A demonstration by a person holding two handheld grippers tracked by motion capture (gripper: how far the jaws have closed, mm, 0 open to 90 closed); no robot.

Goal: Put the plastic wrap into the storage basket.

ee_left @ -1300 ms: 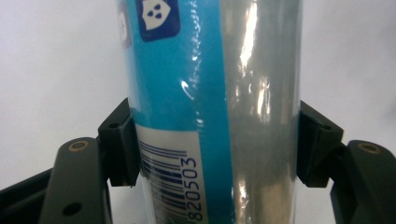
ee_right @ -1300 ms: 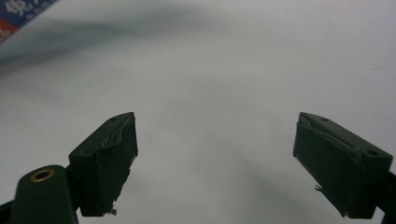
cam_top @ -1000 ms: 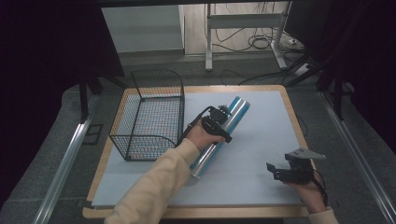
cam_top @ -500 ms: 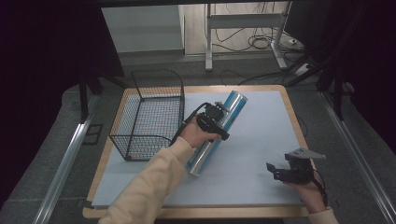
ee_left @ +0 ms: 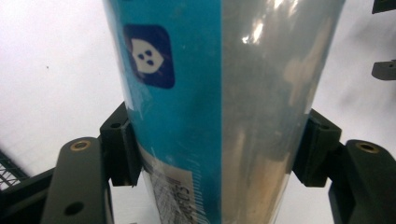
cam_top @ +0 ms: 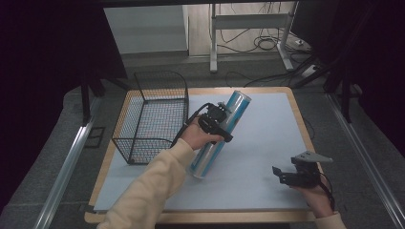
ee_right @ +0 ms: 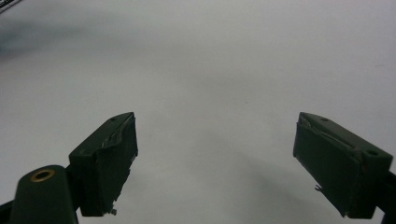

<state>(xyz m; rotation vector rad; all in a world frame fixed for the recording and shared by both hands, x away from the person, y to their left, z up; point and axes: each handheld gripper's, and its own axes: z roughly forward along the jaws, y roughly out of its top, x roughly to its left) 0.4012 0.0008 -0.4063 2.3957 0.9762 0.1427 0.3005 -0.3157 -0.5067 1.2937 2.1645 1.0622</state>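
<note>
Left gripper [cam_top: 220, 125] grasps the blue-and-silver tube [cam_top: 219, 136] across its middle; in the left gripper view both pads [ee_left: 122, 144] press the tube's [ee_left: 219, 107] sides. The tube is tilted, its upper end beyond the jaws and raised, its lower end on the white mat [cam_top: 267, 143] near the person's sleeve [cam_top: 153, 186]. The wire basket [cam_top: 150, 117] sits just left of this gripper. Right gripper [cam_top: 282, 175] is released, well apart to the right, jaws spread wide over bare mat [ee_right: 210, 70], nothing between its pads [ee_right: 112, 163].
</note>
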